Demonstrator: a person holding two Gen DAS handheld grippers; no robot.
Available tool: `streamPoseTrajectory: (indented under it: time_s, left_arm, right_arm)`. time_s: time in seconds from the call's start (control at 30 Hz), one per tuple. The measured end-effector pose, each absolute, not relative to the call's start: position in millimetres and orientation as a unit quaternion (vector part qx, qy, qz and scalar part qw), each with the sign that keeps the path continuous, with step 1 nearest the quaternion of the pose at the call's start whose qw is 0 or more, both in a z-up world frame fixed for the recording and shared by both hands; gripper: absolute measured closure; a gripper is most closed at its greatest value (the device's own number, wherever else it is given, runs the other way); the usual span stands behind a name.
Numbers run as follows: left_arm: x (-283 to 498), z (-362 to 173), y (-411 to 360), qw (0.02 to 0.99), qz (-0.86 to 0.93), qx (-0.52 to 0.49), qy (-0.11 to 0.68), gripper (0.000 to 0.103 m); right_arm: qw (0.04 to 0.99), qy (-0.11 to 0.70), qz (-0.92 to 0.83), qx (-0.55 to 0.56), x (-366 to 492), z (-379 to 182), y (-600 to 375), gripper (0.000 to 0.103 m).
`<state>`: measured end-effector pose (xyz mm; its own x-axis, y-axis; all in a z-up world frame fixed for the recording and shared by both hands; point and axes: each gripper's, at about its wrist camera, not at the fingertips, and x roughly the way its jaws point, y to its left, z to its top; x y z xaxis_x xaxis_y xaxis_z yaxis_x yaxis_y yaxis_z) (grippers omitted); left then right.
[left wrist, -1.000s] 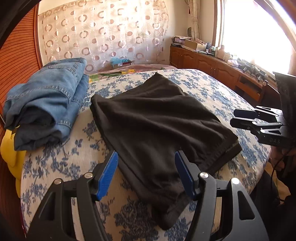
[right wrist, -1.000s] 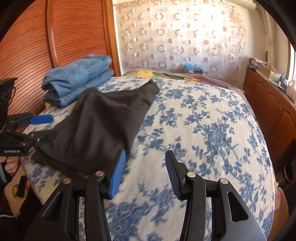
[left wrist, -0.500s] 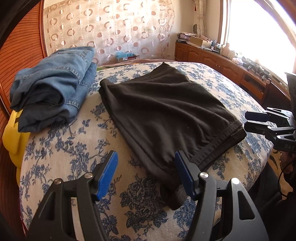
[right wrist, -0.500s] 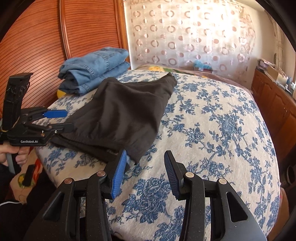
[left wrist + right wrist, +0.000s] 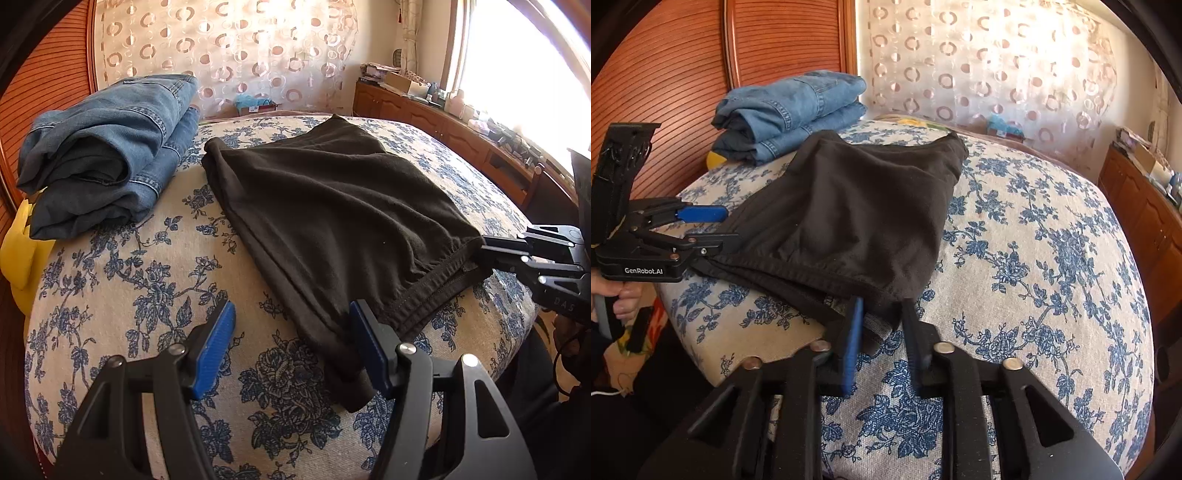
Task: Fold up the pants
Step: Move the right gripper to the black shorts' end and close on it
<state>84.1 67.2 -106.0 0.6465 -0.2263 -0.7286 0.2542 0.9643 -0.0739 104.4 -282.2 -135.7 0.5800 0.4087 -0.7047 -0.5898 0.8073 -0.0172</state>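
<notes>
Black pants (image 5: 332,206) lie flat on the floral bed, waistband toward me; they also show in the right wrist view (image 5: 857,210). My left gripper (image 5: 291,332) is open, its right finger touching the waistband's near corner. My right gripper (image 5: 881,321) has its jaws narrowed around the other waistband corner, with cloth between the pads; I cannot tell whether they pinch it. The right gripper also shows at the waistband edge in the left wrist view (image 5: 491,251), and the left gripper in the right wrist view (image 5: 716,229).
Folded blue jeans (image 5: 110,147) sit at the back left by the wooden headboard (image 5: 683,74), over a yellow item (image 5: 18,251). A wooden sideboard (image 5: 461,129) with clutter runs along the window at right. The bed's front edge (image 5: 258,443) is close to me.
Both grippers have moved in onto the waistband corners. The right gripper's jaws have narrowed from wide open onto the cloth. The left gripper stays open.
</notes>
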Motion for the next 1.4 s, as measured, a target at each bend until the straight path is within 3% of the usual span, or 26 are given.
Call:
streamPoseTrajectory:
  time_s: [0.1, 0.57, 0.87, 1.27, 1.4]
  left_arm:
    - [84, -106, 67, 0.907, -0.133, 0.017, 0.399, 0.039]
    - [77, -102, 67, 0.906, -0.133, 0.008, 0.401, 0.039]
    - [65, -99, 67, 0.909, -0.134, 0.004, 0.393, 0.040]
    - [68, -102, 66, 0.909, -0.133, 0.002, 0.396, 0.040]
    - [68, -102, 66, 0.909, -0.133, 0.002, 0.396, 0.040]
  right_arm:
    - [0.879, 0.359, 0.290, -0.121, 103, -133, -283, 0.099]
    - [0.875, 0.368, 0.303, -0.088, 84, -119, -295, 0.100]
    - [0.876, 0.373, 0.288, -0.101, 82, -127, -300, 0.091]
    - [0.884, 0.364, 0.275, -0.102, 90, -133, -290, 0.089]
    - [0.888, 0.345, 0.288, -0.093, 82, -124, -289, 0.101]
